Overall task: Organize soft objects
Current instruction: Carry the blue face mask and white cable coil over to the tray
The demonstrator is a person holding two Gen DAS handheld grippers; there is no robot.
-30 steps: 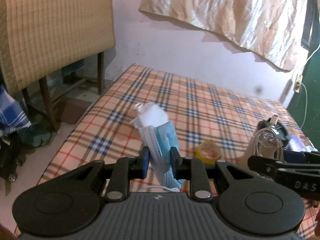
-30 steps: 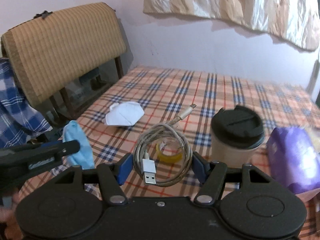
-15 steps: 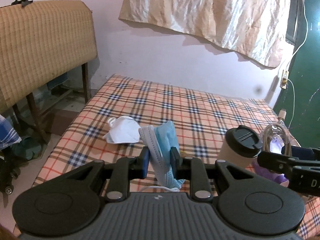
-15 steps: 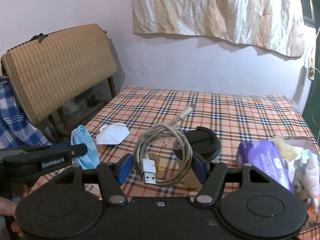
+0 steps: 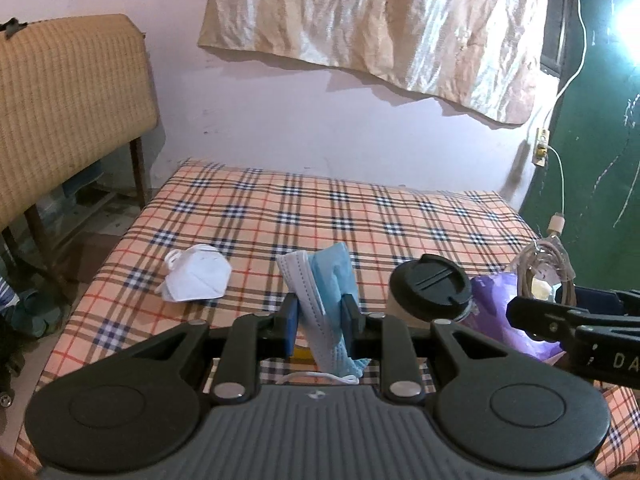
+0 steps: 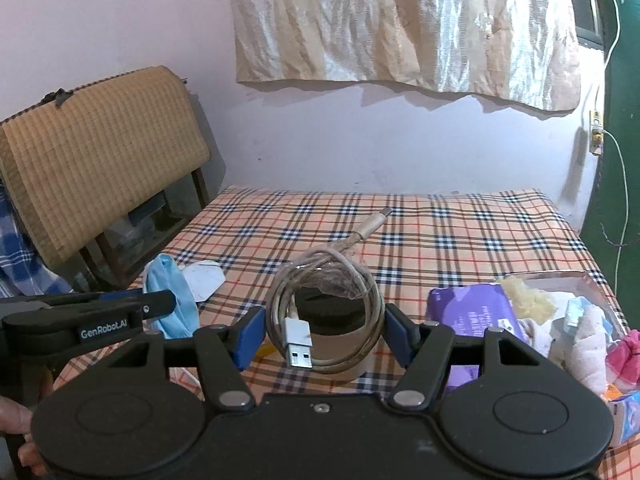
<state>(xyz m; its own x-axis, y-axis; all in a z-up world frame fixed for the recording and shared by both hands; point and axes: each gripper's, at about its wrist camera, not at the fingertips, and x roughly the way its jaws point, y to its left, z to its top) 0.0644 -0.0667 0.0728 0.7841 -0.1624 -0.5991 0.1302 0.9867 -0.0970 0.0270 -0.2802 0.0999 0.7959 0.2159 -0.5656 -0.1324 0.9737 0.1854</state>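
Observation:
My left gripper [image 5: 320,316] is shut on a folded blue surgical mask [image 5: 326,280], held upright above the plaid bed; its white ear loop hangs below. A white folded mask [image 5: 198,280] lies on the bed [image 5: 360,216] to the left. My right gripper [image 6: 324,332] is shut on a coiled beige USB cable [image 6: 326,300], its silver plug hanging inside the coil. In the right wrist view the blue mask [image 6: 172,300] shows at left in the left gripper [image 6: 160,308], with the white mask [image 6: 204,278] behind it.
A paper cup with a black lid [image 5: 430,288] stands on the bed by a purple tissue pack [image 6: 476,312]. At the right, a tray [image 6: 592,284] holds cloths and soft items. A woven chair [image 6: 100,152] stands left of the bed; a green door [image 5: 600,160] is right.
Both grippers pulled back and rose with their loads still held; the bed, white mask and cup now look smaller and farther. The tray of soft items came into the right wrist view.

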